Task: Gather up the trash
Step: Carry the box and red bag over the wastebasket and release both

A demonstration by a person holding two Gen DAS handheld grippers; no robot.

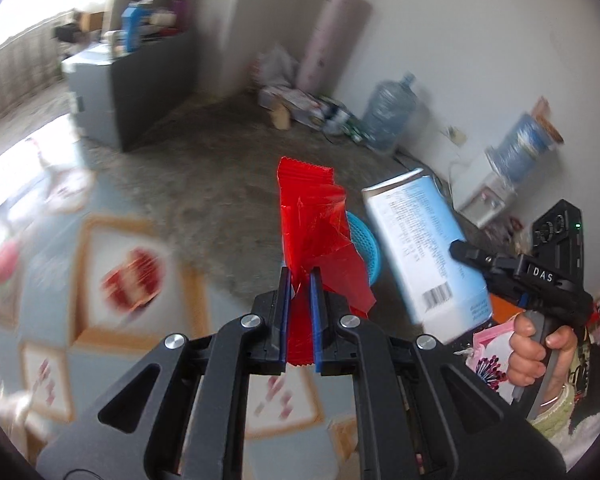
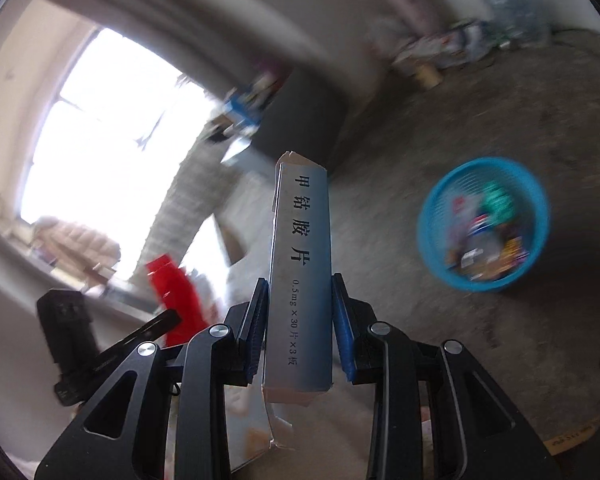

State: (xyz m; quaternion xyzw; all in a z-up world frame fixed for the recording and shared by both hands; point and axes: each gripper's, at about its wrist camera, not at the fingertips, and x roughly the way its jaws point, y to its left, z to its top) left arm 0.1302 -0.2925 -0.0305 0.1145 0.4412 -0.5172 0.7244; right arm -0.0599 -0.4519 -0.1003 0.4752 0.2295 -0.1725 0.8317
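Observation:
My left gripper (image 1: pixel 300 274) is shut on a crumpled red wrapper (image 1: pixel 314 220), held up in the air. My right gripper (image 2: pixel 300 280) is shut on a light blue medicine box (image 2: pixel 302 276) with black Chinese print. In the left wrist view the box (image 1: pixel 420 248) and the right gripper (image 1: pixel 466 250) show to the right of the wrapper. In the right wrist view the wrapper (image 2: pixel 176 300) and the left gripper's body show at lower left. A blue plastic basket (image 2: pixel 482 224) full of mixed trash stands on the floor; in the left wrist view the basket (image 1: pixel 362 240) is mostly hidden behind the wrapper.
A patterned tablecloth (image 1: pixel 100 280) covers a table at left. A grey cabinet (image 1: pixel 140 92) with clutter on top stands at the back. Water jugs (image 1: pixel 388 114), a dispenser (image 1: pixel 488 196), a pink roll (image 1: pixel 332 40) and boxes line the far wall. The floor (image 1: pixel 220 176) is bare concrete.

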